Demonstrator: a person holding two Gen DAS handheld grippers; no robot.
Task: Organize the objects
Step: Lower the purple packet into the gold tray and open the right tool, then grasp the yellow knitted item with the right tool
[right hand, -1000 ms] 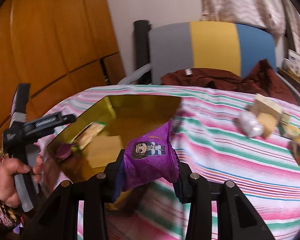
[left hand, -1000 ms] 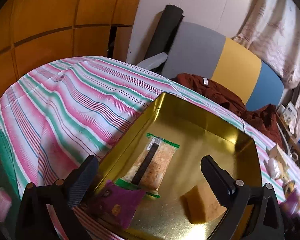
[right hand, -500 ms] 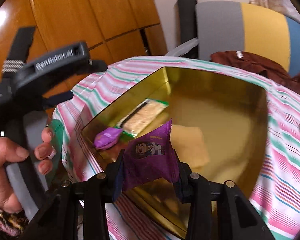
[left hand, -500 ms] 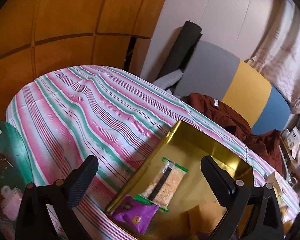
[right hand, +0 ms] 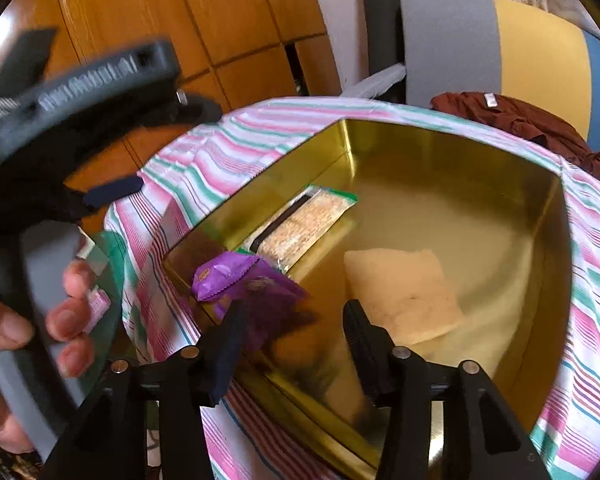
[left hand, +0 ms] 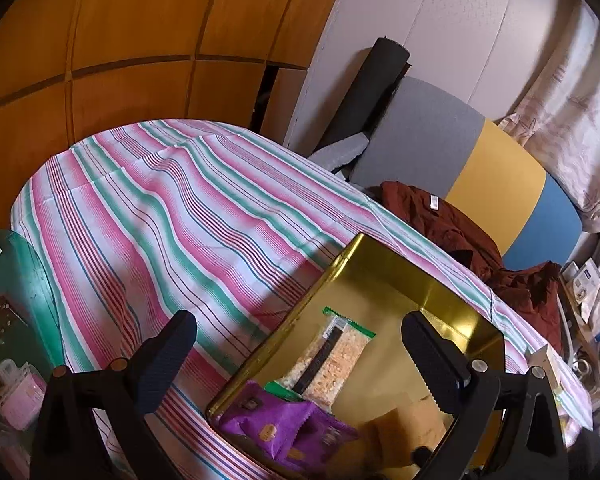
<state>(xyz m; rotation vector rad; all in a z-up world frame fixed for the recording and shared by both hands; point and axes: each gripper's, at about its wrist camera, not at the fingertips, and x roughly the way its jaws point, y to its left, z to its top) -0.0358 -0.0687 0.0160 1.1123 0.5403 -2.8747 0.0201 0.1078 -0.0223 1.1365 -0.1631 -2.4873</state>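
A gold tray (right hand: pixel 420 128) sits on the striped tablecloth (left hand: pixel 160 208). It holds a green-edged cracker pack (right hand: pixel 304 228), a tan square packet (right hand: pixel 400 292) and a purple snack packet (right hand: pixel 224 274) in its near left corner. My right gripper (right hand: pixel 294 308) hangs over the tray's near edge with its jaws opening. A second purple packet (right hand: pixel 272 304), blurred, is slipping down between the fingers, free of the pads. My left gripper (left hand: pixel 298 324) is open and empty, above the tray's (left hand: pixel 284 328) left rim. Both purple packets (left hand: pixel 284 432) and the cracker pack (left hand: pixel 328 356) lie below it.
A chair (left hand: pixel 480 168) with a grey, yellow and blue back stands behind the table, a brown garment (left hand: pixel 452 232) draped on it. A person's hand (right hand: pixel 8 332) holds the left gripper's handle. Small boxes (left hand: pixel 540 360) lie at the table's right end. Wooden cabinets (left hand: pixel 120 40) rise behind.
My right gripper swung left over the tray and its jaws spread; the purple packet left the pads and dropped toward the tray's near corner. The left gripper drew back and up.
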